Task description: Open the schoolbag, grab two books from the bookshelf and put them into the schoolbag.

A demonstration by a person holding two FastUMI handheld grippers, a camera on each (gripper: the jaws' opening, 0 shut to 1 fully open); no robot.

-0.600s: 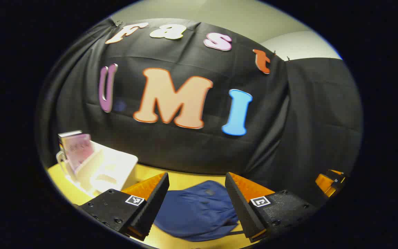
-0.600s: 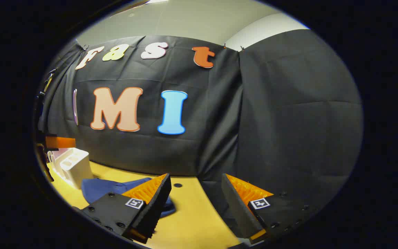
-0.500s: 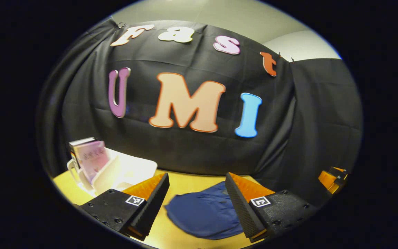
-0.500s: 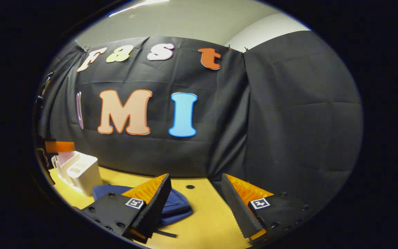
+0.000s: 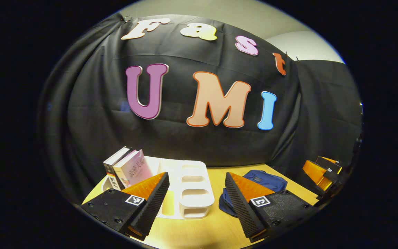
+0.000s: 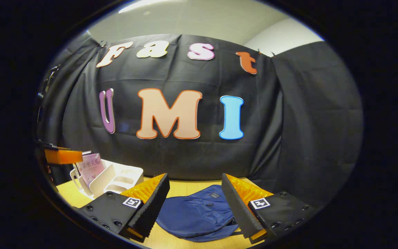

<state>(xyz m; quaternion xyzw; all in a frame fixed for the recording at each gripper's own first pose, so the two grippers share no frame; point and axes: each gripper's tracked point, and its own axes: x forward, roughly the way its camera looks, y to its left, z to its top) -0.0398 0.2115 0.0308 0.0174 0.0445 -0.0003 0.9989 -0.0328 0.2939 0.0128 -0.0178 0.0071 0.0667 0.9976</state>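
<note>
A blue schoolbag (image 6: 199,212) lies flat on the yellow table (image 6: 178,188), straight ahead of my open right gripper (image 6: 193,204). In the left gripper view the schoolbag (image 5: 266,180) sits to the right behind one finger. A white bookshelf (image 5: 188,188) lies ahead of my open left gripper (image 5: 196,202), with two books (image 5: 128,169) standing at its left end. In the right gripper view the bookshelf (image 6: 116,178) and a pink book (image 6: 91,167) are at the left, behind the other gripper's finger (image 6: 62,156). Nothing is between either pair of fingers.
Black cloth walls close the booth behind the table and on the right. The other gripper (image 5: 321,169) shows at the right edge of the left gripper view. The table's front strip (image 5: 199,231) is bare wood.
Both views have swung left. The bookshelf and books now sit ahead of the left gripper, and the schoolbag has come to the middle of the right gripper view. Both grippers stay open.
</note>
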